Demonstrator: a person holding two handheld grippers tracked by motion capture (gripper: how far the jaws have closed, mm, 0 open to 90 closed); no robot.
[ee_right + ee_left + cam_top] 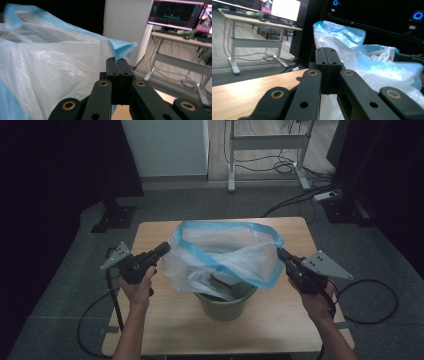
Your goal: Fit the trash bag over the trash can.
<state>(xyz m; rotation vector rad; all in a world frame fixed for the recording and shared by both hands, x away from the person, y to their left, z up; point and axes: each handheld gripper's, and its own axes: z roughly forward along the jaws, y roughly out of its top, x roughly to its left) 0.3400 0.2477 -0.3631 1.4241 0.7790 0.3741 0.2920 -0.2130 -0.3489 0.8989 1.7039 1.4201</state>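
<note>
Nearest the person, a green bin [226,304] stands on the wooden table [280,320], toward its middle, with a clear plastic bag [227,254] with a blue rim rising out of it. The bag is held up and stretched wide at both sides, probably so its mouth can be spread over the bin's edge as a liner. The left tool [161,251] has its jaws pressed flat together at the bag's left side; in the left gripper view [327,53] film lies right at the tips, though I cannot tell if any is pinched. The right tool [281,254] is also closed, gripping the blue rim corner [122,48]. Beyond the table stand a desk frame [267,142] and floor cables.
</note>
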